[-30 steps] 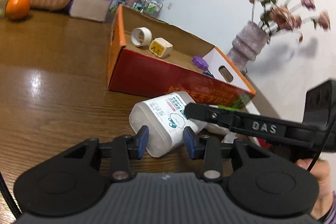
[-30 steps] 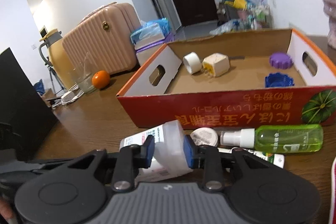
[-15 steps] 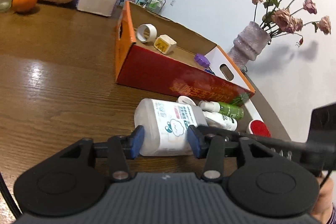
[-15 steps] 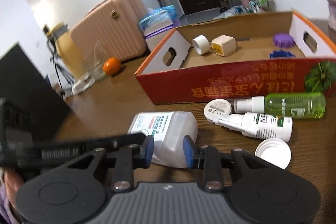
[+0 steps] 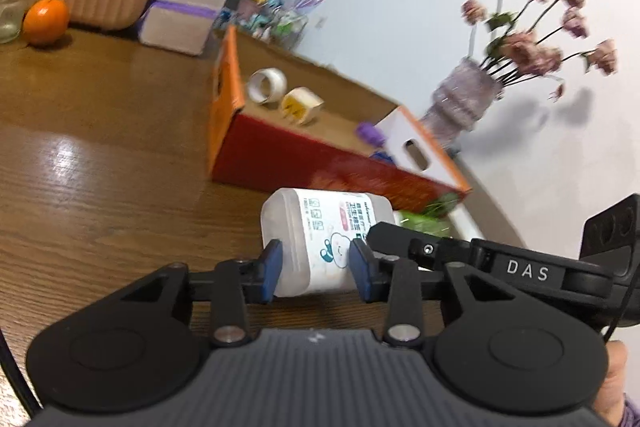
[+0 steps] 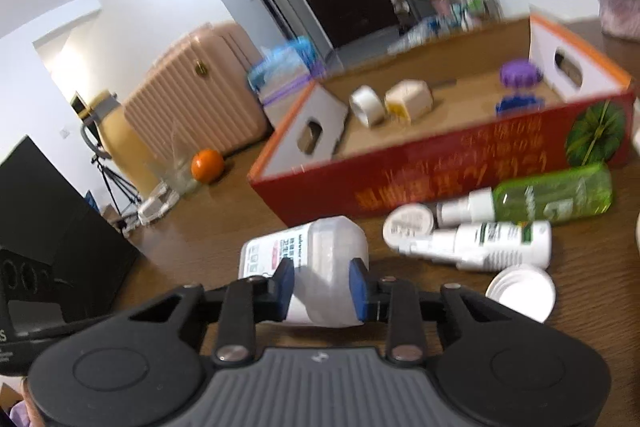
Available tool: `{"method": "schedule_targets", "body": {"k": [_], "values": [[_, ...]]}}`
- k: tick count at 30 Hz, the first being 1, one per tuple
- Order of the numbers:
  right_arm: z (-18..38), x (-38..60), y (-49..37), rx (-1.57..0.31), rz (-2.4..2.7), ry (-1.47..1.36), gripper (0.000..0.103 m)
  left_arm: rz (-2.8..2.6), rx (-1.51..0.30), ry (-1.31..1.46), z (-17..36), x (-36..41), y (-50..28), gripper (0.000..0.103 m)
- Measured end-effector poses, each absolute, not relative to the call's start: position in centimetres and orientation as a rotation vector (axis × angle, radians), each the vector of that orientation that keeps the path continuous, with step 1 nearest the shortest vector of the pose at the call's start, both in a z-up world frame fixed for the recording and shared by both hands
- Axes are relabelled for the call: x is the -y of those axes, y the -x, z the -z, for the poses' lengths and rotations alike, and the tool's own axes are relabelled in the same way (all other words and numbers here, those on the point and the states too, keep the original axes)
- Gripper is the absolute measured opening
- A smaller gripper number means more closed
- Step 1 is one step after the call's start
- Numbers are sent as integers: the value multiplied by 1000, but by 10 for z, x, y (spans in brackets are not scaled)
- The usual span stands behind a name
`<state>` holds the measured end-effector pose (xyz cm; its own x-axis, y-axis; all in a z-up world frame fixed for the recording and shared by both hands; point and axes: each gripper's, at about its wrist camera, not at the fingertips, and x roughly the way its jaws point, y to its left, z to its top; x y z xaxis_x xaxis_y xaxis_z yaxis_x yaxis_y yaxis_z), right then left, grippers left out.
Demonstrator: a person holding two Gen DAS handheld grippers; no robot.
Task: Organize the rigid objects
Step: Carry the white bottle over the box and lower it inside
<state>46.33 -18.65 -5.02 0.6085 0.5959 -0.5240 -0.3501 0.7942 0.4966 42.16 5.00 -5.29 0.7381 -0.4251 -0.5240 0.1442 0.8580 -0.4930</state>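
A white translucent plastic bottle [image 5: 320,235] with a printed label lies on its side on the wooden table [image 5: 100,163], in front of a red and orange cardboard box [image 5: 304,163]. My left gripper [image 5: 316,271] is shut on one end of the bottle. My right gripper [image 6: 320,285] is shut on the other end of the same bottle [image 6: 308,259]. The box [image 6: 460,171] holds a tape roll [image 6: 366,105], a cream block [image 6: 408,101], a purple cap [image 6: 518,73] and a blue cap [image 6: 518,103].
A green spray bottle [image 6: 552,195], a white spray bottle [image 6: 488,245], a round white jar [image 6: 408,225] and a white lid [image 6: 522,291] lie right of the held bottle. An orange [image 5: 45,21], a tissue pack [image 5: 180,23] and a flower vase [image 5: 464,99] stand farther off.
Both views have shifted and blurred. The bottle stays between both pairs of fingers and has tilted slightly; the box looks a little closer.
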Motion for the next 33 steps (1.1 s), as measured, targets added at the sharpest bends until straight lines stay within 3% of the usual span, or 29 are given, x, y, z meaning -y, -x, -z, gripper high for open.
{"method": "schedule_targets", "body": {"k": [11, 20, 27, 33], "values": [[-32, 217, -451, -557, -519, -332, 27, 422, -559, 410, -25, -21, -429, 35], [-60, 239, -507, -537, -442, -309, 27, 481, -609, 419, -48, 6, -502, 35], [-58, 257, -598, -593, -393, -312, 27, 473, -690, 452, -46, 29, -599, 35], [-16, 268, -692, -729, -382, -366, 28, 414, -852, 461, -13, 38, -682, 35]]}}
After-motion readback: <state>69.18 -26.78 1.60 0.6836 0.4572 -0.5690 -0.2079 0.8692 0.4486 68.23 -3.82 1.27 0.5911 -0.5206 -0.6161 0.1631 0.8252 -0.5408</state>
